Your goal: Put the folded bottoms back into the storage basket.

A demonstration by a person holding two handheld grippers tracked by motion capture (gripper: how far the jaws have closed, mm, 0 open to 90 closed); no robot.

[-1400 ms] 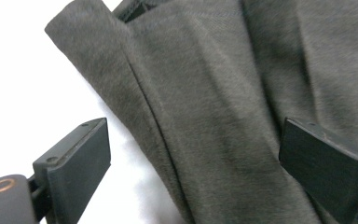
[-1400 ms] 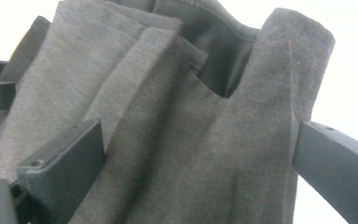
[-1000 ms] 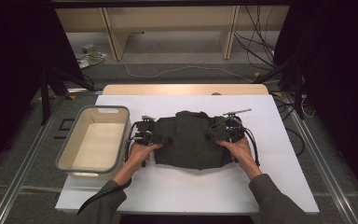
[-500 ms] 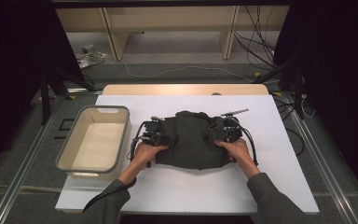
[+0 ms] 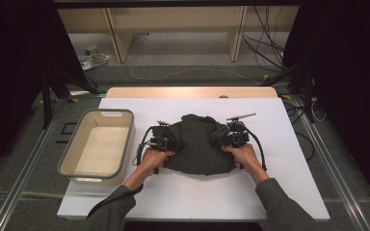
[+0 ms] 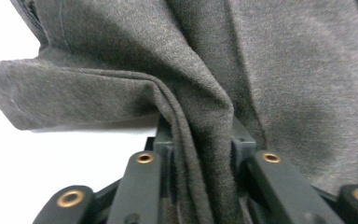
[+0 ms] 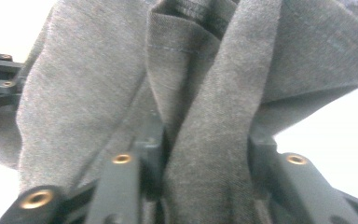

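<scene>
A dark grey garment point(image 5: 195, 144) lies bunched in the middle of the white tabletop point(image 5: 279, 192), its long axis running side to side between the person's two hands. The left hand-held gripper point(image 5: 166, 143) has just been closing and now pinches a fold at the cloth's left edge, fabric gathered between its jaws in the left gripper view point(image 6: 200, 186). The right hand-held gripper point(image 5: 224, 137) has likewise just closed on the right edge, a thick pleat caught between its jaws point(image 7: 205, 186). Both hands sit equally near, one at each end. Just left of the garment stands a beige bin point(image 5: 67, 156), empty inside, nearer the left hand.
</scene>
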